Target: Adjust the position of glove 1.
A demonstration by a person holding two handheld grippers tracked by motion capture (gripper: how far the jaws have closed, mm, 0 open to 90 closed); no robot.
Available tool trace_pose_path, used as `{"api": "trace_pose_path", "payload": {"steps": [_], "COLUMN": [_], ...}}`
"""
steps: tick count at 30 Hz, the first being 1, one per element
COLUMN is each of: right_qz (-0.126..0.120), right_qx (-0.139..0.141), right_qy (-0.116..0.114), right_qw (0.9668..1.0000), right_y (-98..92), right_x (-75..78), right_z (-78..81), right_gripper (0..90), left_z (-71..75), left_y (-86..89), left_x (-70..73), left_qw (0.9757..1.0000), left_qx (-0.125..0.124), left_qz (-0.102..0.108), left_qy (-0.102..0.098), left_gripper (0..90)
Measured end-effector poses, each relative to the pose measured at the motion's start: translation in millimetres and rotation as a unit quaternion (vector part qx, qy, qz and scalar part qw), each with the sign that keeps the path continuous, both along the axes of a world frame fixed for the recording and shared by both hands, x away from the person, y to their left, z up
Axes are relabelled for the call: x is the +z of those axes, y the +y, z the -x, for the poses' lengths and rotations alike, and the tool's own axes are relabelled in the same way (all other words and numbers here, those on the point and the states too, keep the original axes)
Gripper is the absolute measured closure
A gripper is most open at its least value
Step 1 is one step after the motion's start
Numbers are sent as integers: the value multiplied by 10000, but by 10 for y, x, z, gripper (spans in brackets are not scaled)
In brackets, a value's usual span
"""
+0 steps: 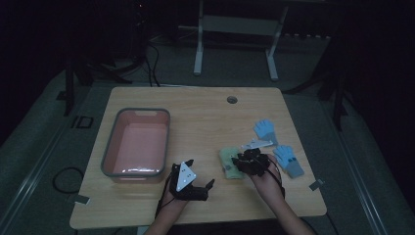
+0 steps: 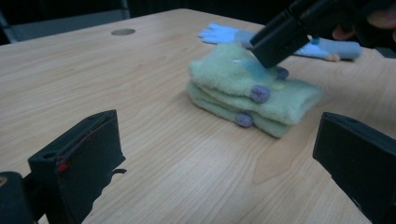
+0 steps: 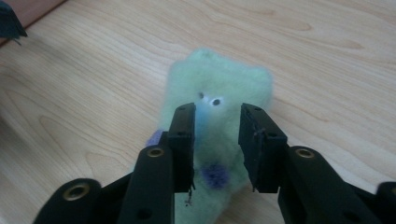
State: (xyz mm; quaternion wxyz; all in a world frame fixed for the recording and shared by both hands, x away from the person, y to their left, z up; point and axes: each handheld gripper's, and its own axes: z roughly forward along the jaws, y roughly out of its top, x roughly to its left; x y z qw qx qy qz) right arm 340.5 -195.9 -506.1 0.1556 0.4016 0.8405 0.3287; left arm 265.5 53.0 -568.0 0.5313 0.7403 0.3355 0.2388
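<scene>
Right gripper (image 3: 216,140) over stacked green gloves (image 3: 217,116) on a wooden table (image 1: 205,122).

The gloves lie right of the table's middle, well in from every edge, with bare wood open toward the pink bin (image 1: 137,142) at left. Two blue gloves (image 1: 279,147) lie just beyond them, toward the right edge. The right gripper tips down onto the pile, jaws parted to either side of the top glove, not pressing it. The left gripper (image 1: 193,182) rests low near the front edge, jaws wide apart and empty, pointing at the pile.
</scene>
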Motion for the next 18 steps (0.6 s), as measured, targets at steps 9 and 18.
{"api": "trace_pose_path", "payload": {"steps": [9,18], "right_qz": [-43,-44], "right_qx": [222,309], "right_qy": [-195,-238], "right_qw": [9996,9992], "right_y": [-195,-478], "right_x": [153,196], "right_z": [-80,-184], "right_gripper": [596,584], "left_z": [44,3], "left_y": [-51,-96], "left_x": [4,46], "left_qw": [9995,9963], "left_qx": [126,-496], "left_qz": [-281,-234], "left_qy": [68,667], "left_gripper": [16,16]}}
